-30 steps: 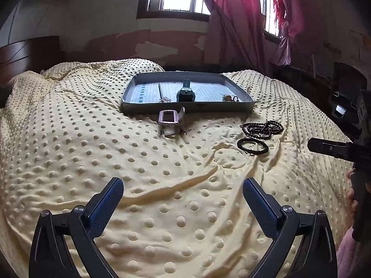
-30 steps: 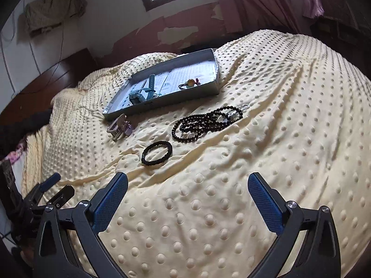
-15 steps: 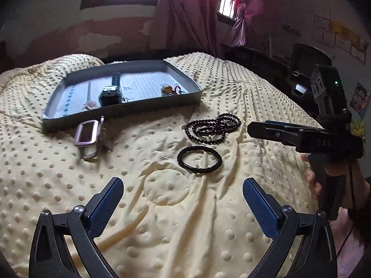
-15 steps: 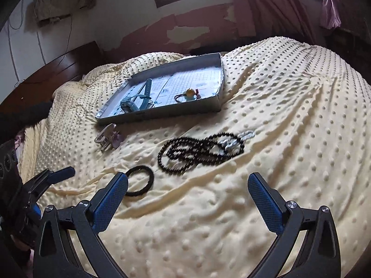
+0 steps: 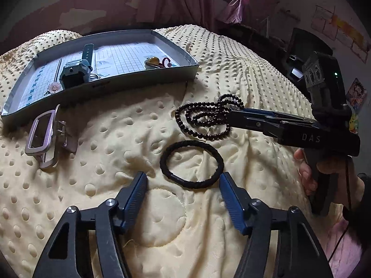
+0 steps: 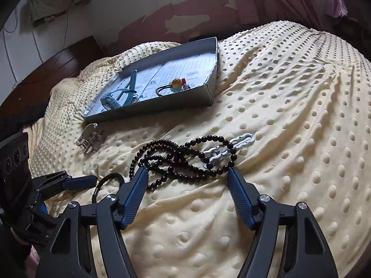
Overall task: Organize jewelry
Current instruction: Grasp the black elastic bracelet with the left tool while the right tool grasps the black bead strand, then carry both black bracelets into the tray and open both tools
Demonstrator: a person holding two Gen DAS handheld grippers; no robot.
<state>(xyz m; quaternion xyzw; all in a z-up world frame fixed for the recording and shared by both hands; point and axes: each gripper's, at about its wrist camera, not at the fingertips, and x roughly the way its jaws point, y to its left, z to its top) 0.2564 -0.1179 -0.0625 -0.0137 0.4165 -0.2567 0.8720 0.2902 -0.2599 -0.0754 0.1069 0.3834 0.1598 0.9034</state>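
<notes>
My left hand-held gripper (image 5: pixel 183 181) is spread wide and holds nothing; its blue fingers (image 5: pixel 136 193) sit low over the yellow dotted blanket (image 5: pixel 116 139), flanking the near edge of the black hair tie (image 5: pixel 191 161), which lies flat as a ring. My right hand-held gripper (image 6: pixel 187 179) is just as wide and empty, its tips at the near side of the dark bead string (image 6: pixel 180 157). That string lies in loose loops, its long axis running left to right across my right view, with a silver clip (image 6: pixel 228 147) at its right end, angled up to the right. The metal claw clip (image 5: pixel 45 136) rests just before the grey tray (image 5: pixel 143 81), which already carries a watch (image 5: pixel 76 70) with its strap pointing away, a hairpin (image 5: pixel 55 78), and a hair tie with an amber bead (image 5: pixel 154 60).
</notes>
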